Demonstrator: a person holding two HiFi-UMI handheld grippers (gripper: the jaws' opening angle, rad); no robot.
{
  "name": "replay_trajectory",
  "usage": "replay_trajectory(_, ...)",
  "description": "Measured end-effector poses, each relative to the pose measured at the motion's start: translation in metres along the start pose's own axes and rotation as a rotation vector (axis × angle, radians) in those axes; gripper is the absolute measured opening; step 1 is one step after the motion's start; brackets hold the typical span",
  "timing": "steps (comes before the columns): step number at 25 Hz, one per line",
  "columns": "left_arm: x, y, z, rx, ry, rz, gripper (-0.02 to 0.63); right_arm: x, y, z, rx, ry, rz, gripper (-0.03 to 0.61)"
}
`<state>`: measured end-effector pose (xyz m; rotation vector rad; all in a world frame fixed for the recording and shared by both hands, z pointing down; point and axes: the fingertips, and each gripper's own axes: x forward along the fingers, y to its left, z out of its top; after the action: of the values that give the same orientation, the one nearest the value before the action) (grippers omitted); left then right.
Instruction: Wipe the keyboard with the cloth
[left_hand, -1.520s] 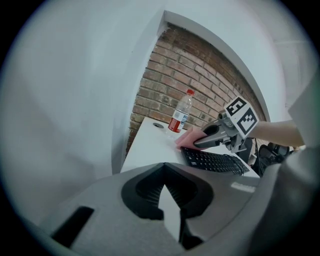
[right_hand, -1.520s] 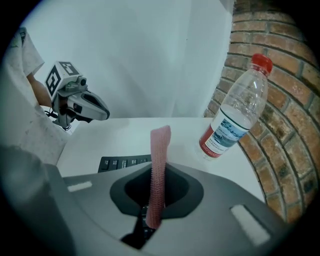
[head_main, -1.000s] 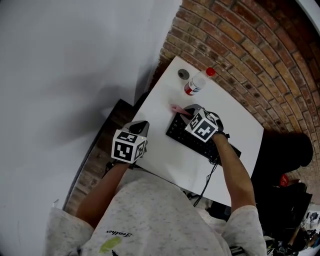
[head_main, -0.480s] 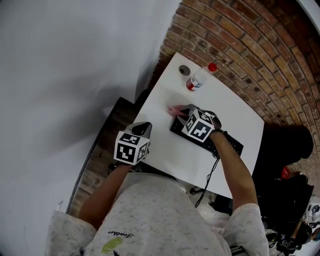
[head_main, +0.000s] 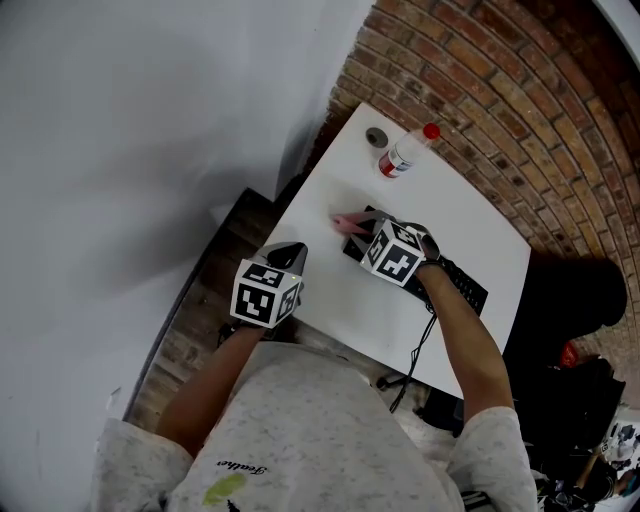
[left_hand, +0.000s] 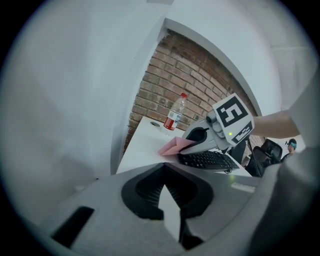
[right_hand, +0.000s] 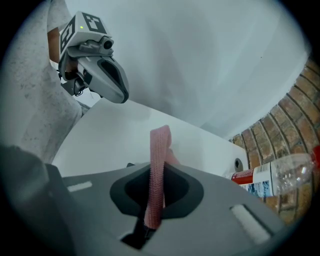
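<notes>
Shirt (head_main: 300, 440): pale, speckled, nearest the head camera.
Left gripper (left_hand: 163, 172): held by the table's near left edge, well apart from the keyboard; fingers closed tip to tip, nothing between them.
Table (head_main: 350, 300): white, square, set against a grey wall.
Right gripper (right_hand: 155, 175): over the keyboard's far end; fingers pinched tight on the cloth.
Cloth (head_main: 348, 222): pink, folded, sticking out past the fingers at the keyboard's far end; contact with the keys cannot be told.
Keyboard (head_main: 460, 287): black, lying diagonally on the table.
Cable (head_main: 418, 350): runs off the near edge.
Bottle (head_main: 403, 155): clear, red cap, upright near the far corner.
Disc (head_main: 376, 136): small, grey, just beside the bottle.
Brick wall (head_main: 520, 110): behind the table.
</notes>
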<state>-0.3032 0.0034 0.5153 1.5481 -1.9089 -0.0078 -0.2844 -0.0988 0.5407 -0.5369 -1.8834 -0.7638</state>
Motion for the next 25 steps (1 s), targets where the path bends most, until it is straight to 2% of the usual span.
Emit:
replay_trajectory(11,-0.01,-0.017,-0.015,-0.041,-0.028,0.055,-0.006,-0.001,0.037,0.005,-0.063,-0.033,0.064,0.023)
replay_trajectory(25,-0.027,-0.027,-0.026,-0.06,-0.053,0.12,-0.006,-0.007,0.07,0.016,-0.126,-0.092,0.089,0.023)
